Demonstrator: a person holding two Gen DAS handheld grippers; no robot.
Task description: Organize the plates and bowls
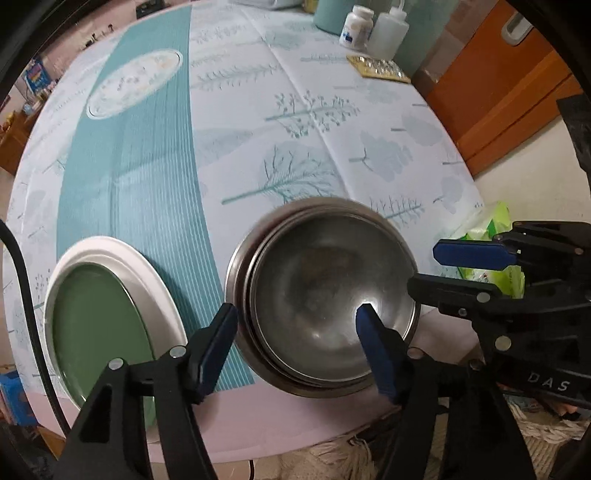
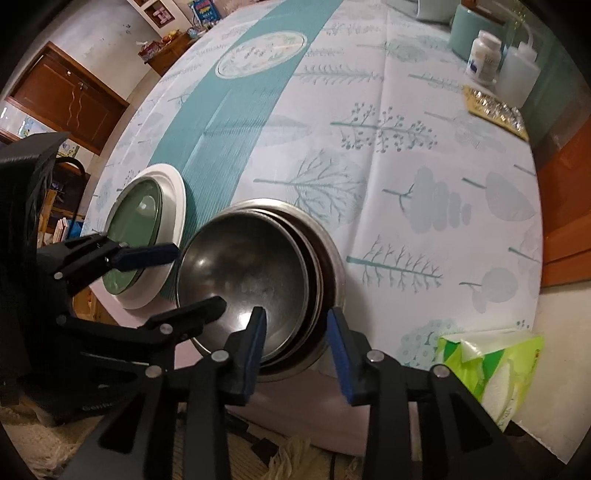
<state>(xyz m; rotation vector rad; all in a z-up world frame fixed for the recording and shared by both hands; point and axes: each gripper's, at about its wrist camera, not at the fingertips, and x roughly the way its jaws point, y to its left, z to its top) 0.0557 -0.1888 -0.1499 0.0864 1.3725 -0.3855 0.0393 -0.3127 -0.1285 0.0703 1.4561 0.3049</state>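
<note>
Bottles (image 1: 373,29) beyond bowls (image 1: 321,295), tissues (image 2: 491,369) beside.

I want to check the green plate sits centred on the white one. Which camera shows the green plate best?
The right wrist view: the whole green plate shows, lying inside the white plate, apart from where the left gripper crosses it. The left wrist view shows it nearer, but its own finger hides the lower edge.

Left claw (image 1: 299,354) open astride steel bowls (image 1: 325,295) rim
</note>
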